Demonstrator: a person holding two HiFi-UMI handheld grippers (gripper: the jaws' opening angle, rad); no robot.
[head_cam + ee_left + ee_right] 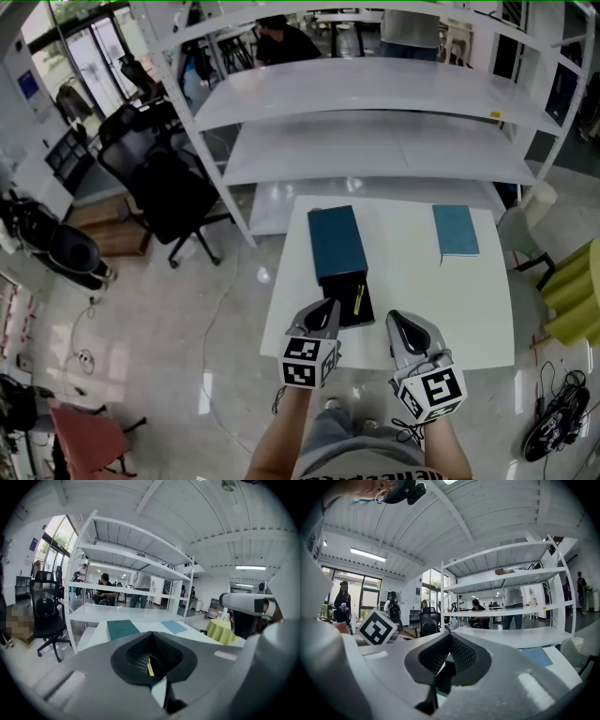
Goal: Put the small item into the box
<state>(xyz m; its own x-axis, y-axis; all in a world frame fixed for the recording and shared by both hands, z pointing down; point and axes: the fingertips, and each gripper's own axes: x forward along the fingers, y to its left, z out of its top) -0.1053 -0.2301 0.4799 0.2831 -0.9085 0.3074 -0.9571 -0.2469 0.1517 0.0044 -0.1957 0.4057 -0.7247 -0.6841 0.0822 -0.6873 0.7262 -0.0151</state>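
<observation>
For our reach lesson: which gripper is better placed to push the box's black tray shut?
Probably left. The left gripper is at the tray's near end, beside the yellow item; the right gripper hangs off to the side over the table.

place: open-plan office | white shelving (375,94) | swivel chair (169,197) | white table (412,300)

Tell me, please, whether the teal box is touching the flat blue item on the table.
Apart. The head view shows a wide strip of bare white table between the teal box and the flat blue item.
</observation>
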